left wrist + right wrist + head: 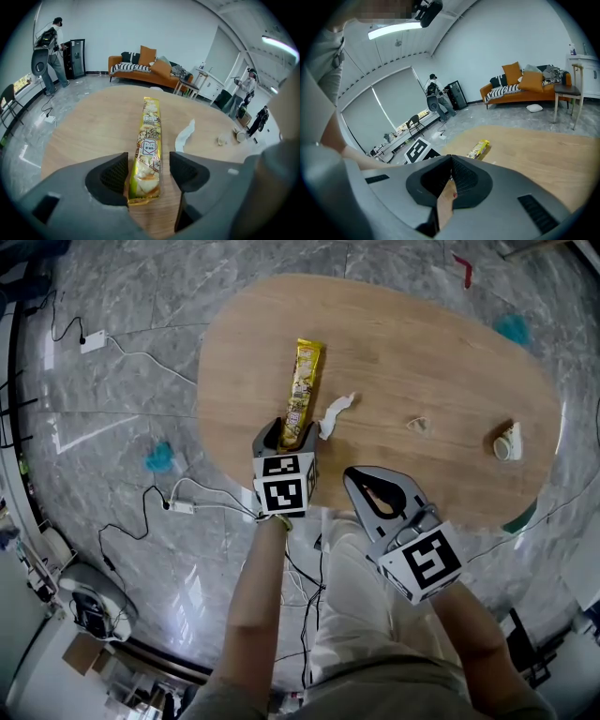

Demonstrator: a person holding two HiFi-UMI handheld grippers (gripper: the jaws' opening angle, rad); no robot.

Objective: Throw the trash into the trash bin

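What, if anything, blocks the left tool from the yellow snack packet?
Likely nothing, so yes: the left tool is open, the near end of the yellow snack packet lies between its jaws, and the tissue sits to its side.

An airy white room with grey marble underfoot

A pale oval wooden table (422, 352) stands on the glossy grey marble floor (112, 390), where a white power strip (92, 341) lies with its cable to the left. Beyond the table's far side, an orange sofa (140, 70) with striped and orange cushions sits against the white wall (140, 23). A black cabinet (77, 57) stands to its left and a small side table (186, 86) to its right. A long ceiling light (389, 29) glows above wide windows with grey blinds (393, 101) drawn down.
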